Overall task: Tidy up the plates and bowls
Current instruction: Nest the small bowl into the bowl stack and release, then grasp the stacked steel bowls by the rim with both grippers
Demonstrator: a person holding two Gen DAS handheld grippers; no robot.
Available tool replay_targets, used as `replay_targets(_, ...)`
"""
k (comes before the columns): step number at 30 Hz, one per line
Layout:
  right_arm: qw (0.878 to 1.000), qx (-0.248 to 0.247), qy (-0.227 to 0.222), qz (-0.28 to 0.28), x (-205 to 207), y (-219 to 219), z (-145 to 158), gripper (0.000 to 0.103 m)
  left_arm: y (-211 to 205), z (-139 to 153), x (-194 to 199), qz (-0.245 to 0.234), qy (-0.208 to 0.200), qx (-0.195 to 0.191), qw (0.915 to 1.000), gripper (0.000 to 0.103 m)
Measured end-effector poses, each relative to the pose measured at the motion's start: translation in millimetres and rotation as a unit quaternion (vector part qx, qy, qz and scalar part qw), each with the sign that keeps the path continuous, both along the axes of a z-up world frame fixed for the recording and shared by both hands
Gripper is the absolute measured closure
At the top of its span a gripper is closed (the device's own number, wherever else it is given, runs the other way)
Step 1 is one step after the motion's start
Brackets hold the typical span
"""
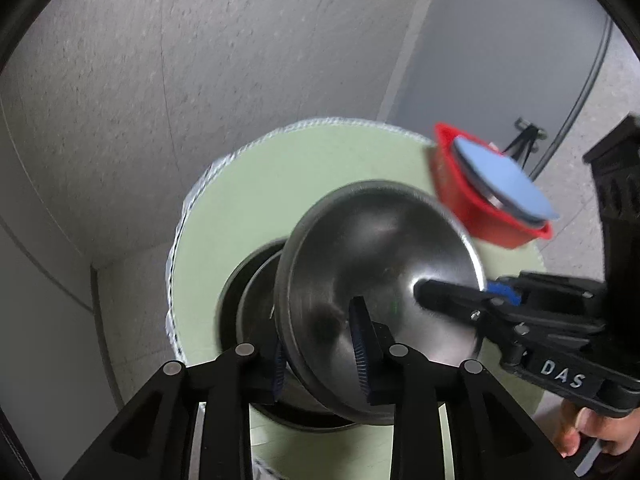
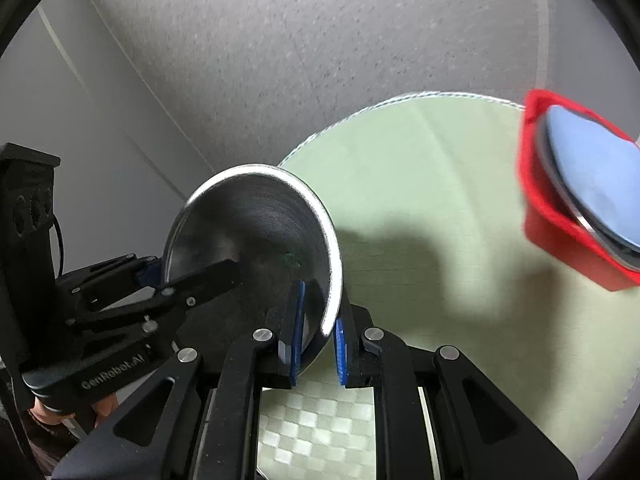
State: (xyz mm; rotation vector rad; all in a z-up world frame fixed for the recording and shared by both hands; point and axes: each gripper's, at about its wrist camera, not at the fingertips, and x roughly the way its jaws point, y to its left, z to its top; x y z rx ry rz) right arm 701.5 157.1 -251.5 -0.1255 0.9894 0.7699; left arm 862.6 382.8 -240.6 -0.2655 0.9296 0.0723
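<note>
The task was judged to be partly done: a red bin near the far right edge of the round green table already held plates stood on edge, the front one blue, while a steel bowl was held up above the table by both grippers and had not yet been set down. Beneath and behind that bowl, in the left wrist view, at least one more dark bowl was seen on the table, so stacking seemed to be the step in hand. How many dishes remained could not be told. The left gripper was closed on the bowl's rim at its near edge, one blue pad lying inside the bowl and the other outside, with the wall pinched between them. The right gripper was likewise clamped on the rim of the steel bowl at the opposite side, one pad inside and one outside. The bowl was held tilted, its opening turned towards both cameras, well apart from the red bin and its blue plate.
</note>
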Motion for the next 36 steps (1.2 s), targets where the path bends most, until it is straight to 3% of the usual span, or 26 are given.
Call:
replay_targets(5, 0.999, -0.037, -0.006, -0.006, 6, 14, -11, 0.090, 6, -16, 14, -0.007, 0.021, -0.012, 0.9997, 0.079)
replay_targets(12, 0.999, -0.045, 0.003, -0.019, 9, 28, -21, 0.089, 19, -27, 41, -0.015, 0.025, -0.003, 0.9996, 0.077)
replay_targets(17, 0.999, -0.043, 0.007, -0.022, -1, 25, -22, 0.086, 18, -34, 45, -0.023, 0.023, -0.009, 0.9994, 0.062)
replay_targets(22, 0.999, -0.034, 0.011, -0.029, -1, 18, -21, 0.084, 18, -31, 42, -0.023, 0.017, -0.014, 0.9995, 0.057)
replay_targets(23, 0.999, -0.031, 0.011, -0.031, -1, 17, -20, 0.084, 19, -29, 40, -0.023, 0.014, -0.017, 0.9995, 0.052)
replay_targets(24, 0.999, -0.028, 0.009, -0.033, -2, 14, -18, 0.083, 20, -27, 38, -0.020, 0.011, -0.016, 0.9996, 0.041)
replay_targets(26, 0.999, -0.019, 0.006, -0.035, -3, 9, -14, 0.081, 26, -20, 31, -0.010, -0.004, -0.015, 0.9998, 0.032)
replay_targets(28, 0.999, -0.015, -0.003, -0.046, -5, 3, -9, 0.061, 32, -18, 26, -0.006, -0.011, -0.026, 0.9996, 0.031)
replay_targets(30, 0.999, -0.003, -0.007, -0.052, -7, -3, -5, 0.052, 39, -17, 21, 0.002, -0.017, -0.029, 0.9994, 0.028)
replay_targets(36, 0.997, 0.009, -0.003, -0.077, -7, -16, -8, 0.041, 54, -26, 6, 0.041, -0.011, -0.026, 0.9988, 0.021)
